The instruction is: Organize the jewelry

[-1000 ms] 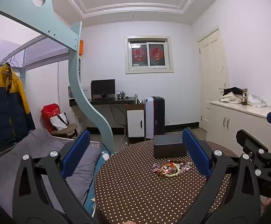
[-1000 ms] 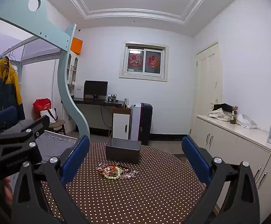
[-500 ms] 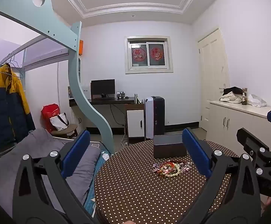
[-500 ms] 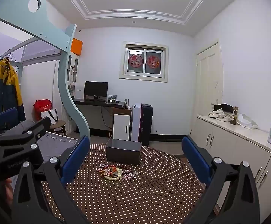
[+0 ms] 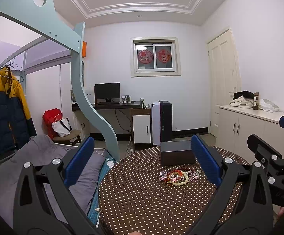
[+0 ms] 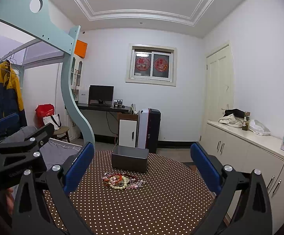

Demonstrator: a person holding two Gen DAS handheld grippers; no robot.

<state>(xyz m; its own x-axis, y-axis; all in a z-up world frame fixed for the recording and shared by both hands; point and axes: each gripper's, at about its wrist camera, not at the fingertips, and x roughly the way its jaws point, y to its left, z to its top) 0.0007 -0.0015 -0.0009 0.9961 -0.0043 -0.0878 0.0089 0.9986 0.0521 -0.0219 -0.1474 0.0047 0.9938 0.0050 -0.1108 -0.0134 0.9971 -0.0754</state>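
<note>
Left wrist view: the left gripper (image 5: 142,161) has its blue pads spread wide with nothing between them; the right gripper (image 5: 275,156) shows only in part at the right edge, side on, so its spread cannot be told here. Right wrist view supplies that: the right gripper (image 6: 142,161) is also wide and empty, with the left gripper (image 6: 14,152) intruding at its left edge. The jewelry pile (image 5: 180,175) lies ahead of the left gripper, nearer its right pad, on the table; from the right gripper the jewelry pile (image 6: 122,180) sits ahead and slightly toward the left pad. Only the right view looks down into the open top of the dark box (image 6: 129,158); the left view shows mainly the dark box (image 5: 177,154) front wall, just beyond the pile. Surface: round table (image 5: 142,195) under a brown cloth with white dots. Room, left to right: yellow and navy jacket (image 5: 4,107) on a hanger, grey bedding (image 5: 34,160), pale blue bunk frame (image 5: 91,107), desk with monitor (image 5: 107,91), window (image 5: 154,56), door (image 5: 223,82), cream cabinets (image 5: 245,125). Against the frames of a second ago, both grippers hold nearly the same pose and width; pile and box are unmoved.
</note>
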